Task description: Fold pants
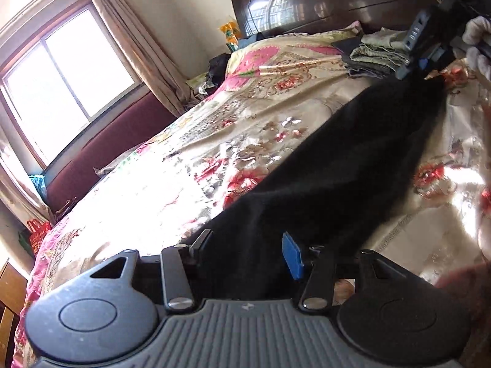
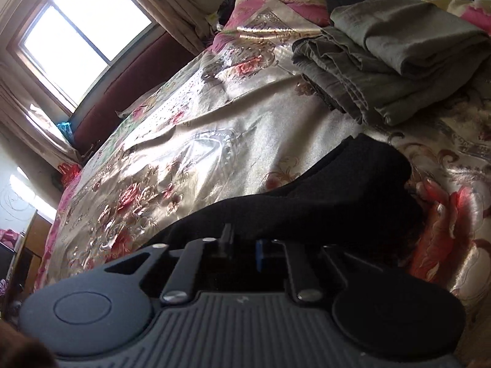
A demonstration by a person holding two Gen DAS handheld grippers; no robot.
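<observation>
Black pants (image 1: 337, 168) lie in a long band across the floral bedspread (image 1: 190, 153), running from my left gripper (image 1: 245, 248) to my right gripper (image 1: 429, 76) at the upper right. The left jaws stand well apart. The cloth passes between them, and I see no pad pressing on it. In the right wrist view the right gripper (image 2: 244, 242) has its jaws close together, pinched on an end of the black pants (image 2: 337, 190). That end is lifted slightly off the bedspread (image 2: 214, 116). A white-gloved hand (image 1: 475, 40) holds the right gripper.
A stack of folded grey-green clothes (image 2: 399, 61) sits near the dark wooden headboard (image 1: 322, 3), just beyond the pants. A window (image 1: 61, 76) with curtains and a maroon wall panel are on the bed's far side. A red bag (image 1: 38, 230) stands by the bed's corner.
</observation>
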